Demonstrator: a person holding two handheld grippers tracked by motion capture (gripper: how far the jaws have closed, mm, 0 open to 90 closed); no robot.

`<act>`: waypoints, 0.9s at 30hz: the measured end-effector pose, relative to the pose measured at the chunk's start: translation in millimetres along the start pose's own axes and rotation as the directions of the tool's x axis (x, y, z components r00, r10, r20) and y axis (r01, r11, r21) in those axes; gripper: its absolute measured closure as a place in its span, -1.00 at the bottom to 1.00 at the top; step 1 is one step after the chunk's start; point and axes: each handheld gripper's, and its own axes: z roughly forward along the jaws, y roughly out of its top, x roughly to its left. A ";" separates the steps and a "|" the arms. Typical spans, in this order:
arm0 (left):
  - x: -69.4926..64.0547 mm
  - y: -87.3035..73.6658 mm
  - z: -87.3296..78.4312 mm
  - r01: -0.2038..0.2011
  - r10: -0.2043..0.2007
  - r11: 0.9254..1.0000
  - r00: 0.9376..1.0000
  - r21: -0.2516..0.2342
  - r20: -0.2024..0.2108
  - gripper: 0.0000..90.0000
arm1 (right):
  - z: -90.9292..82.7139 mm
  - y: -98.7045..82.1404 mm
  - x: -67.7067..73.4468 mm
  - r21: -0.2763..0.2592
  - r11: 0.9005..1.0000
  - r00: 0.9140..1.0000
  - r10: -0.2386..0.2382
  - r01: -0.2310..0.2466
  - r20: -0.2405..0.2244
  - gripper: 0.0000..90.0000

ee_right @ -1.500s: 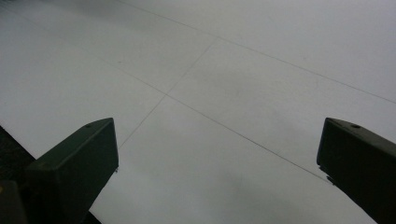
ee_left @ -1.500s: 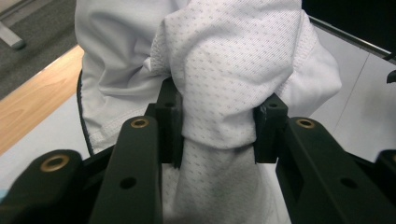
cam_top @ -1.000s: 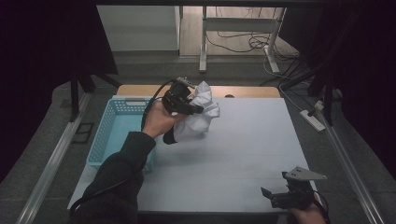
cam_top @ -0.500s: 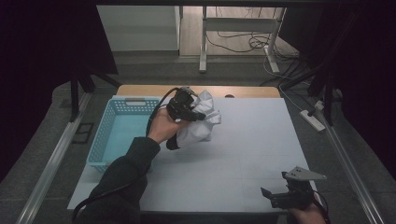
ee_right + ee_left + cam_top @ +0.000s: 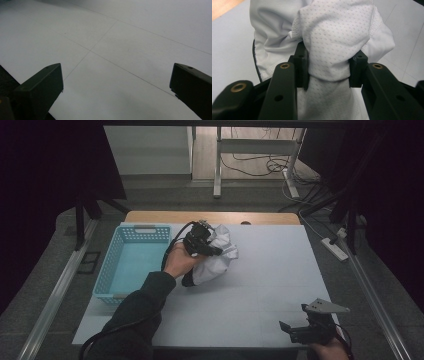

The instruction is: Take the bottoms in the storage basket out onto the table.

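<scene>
Partly hidden behind the left tool, the white mesh garment is bunched, pinched between its jaws; the right tool stands spread.

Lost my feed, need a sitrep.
Left gripper shut on white garment. Right gripper open, idle at near table edge. Blue basket left of garment.

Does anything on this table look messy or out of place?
Only the crumpled white mesh-fabric garment: it is bunched in a heap beside the light blue plastic basket, not folded, a thick fold pinched by the left gripper. Nothing looks spilled or broken.
</scene>
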 end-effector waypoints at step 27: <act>5.5 -21.4 46.4 -0.021 0.020 0.998 1.000 0.053 0.013 0.28 | 0.3 0.0 -0.1 0.003 1.000 1.000 -0.002 0.002 -0.007 -1.00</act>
